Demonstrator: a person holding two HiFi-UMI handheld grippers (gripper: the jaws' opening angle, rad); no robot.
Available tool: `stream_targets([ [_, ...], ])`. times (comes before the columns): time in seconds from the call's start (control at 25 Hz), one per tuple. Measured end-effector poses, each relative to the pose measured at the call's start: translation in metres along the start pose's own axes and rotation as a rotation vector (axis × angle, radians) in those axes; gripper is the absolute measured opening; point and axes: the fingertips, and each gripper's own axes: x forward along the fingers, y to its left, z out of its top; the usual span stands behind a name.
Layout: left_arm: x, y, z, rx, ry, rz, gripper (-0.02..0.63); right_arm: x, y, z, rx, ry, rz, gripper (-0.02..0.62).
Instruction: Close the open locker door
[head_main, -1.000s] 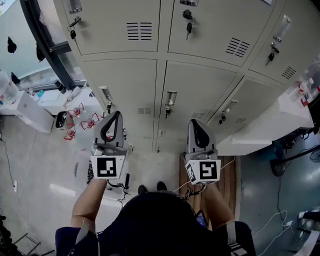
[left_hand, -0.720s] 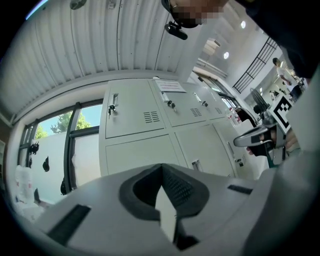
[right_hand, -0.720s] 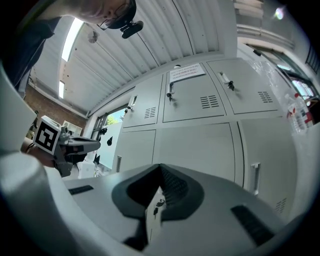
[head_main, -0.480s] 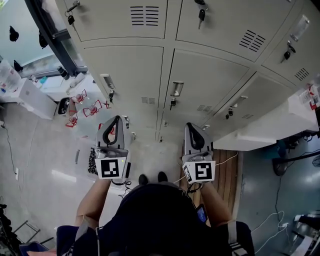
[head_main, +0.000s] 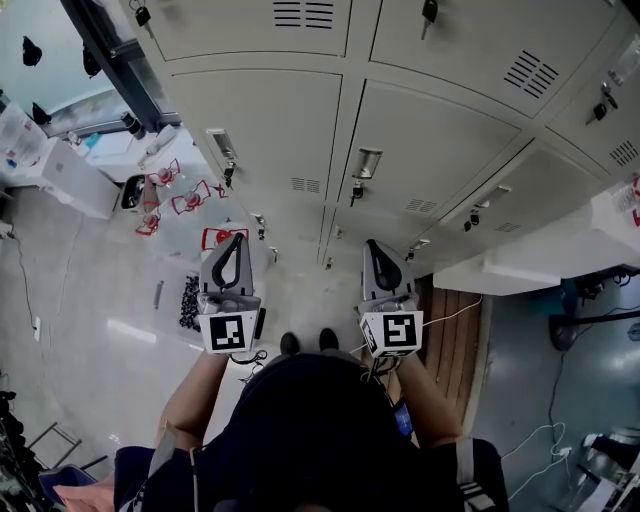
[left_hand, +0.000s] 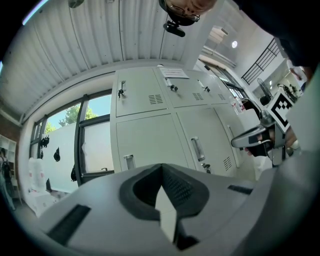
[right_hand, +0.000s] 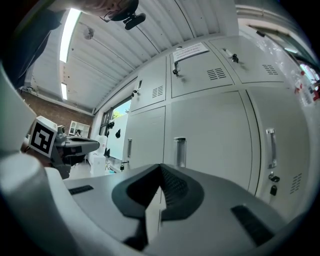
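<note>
A bank of pale grey lockers (head_main: 300, 130) fills the top of the head view, each door with a recessed handle (head_main: 366, 162). Every door that shows lies flush; I see none standing open. My left gripper (head_main: 238, 240) and right gripper (head_main: 372, 245) are held side by side, low in front of the bottom row, apart from the doors. Both are shut with nothing between the jaws. The left gripper view shows its closed jaw tips (left_hand: 161, 166) facing the lockers (left_hand: 150, 145), with the right gripper (left_hand: 255, 141) at its side. In the right gripper view the closed tips (right_hand: 160, 167) face a middle door (right_hand: 210, 135).
A white bench (head_main: 530, 262) juts out from the lockers at the right, with a wooden pallet (head_main: 452, 330) on the floor beside it. Red items (head_main: 190, 196) and a white box (head_main: 70, 175) lie at the left by a black window frame (head_main: 110, 55). Cables (head_main: 545, 440) trail at the lower right.
Both grippers have sunk together in front of the lockers, from the middle row towards the bottom row, and stayed shut. The head view has followed them down.
</note>
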Motion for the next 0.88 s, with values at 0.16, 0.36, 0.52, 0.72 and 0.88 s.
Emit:
stream_targets([
  [0.16, -0.004, -0.003, -0.015, -0.001, 0.022, -0.003, 0.003, 0.003, -0.001, -0.017, 0.0, 0.046, -0.007, 0.0],
  [0.36, -0.007, -0.007, -0.031, 0.002, 0.048, -0.006, 0.003, 0.004, 0.002, -0.034, -0.001, 0.085, -0.011, 0.0],
  [0.52, -0.01, -0.008, -0.039, -0.005, 0.06, 0.001, 0.003, 0.005, 0.003, -0.04, 0.004, 0.09, 0.0, 0.0],
  [0.72, -0.013, -0.01, -0.044, -0.006, 0.067, 0.006, 0.003, 0.006, 0.003, -0.045, 0.005, 0.096, 0.001, 0.0],
  [0.88, -0.015, -0.014, -0.048, -0.015, 0.073, 0.005, 0.003, 0.007, 0.003, -0.049, -0.015, 0.11, -0.002, -0.002],
])
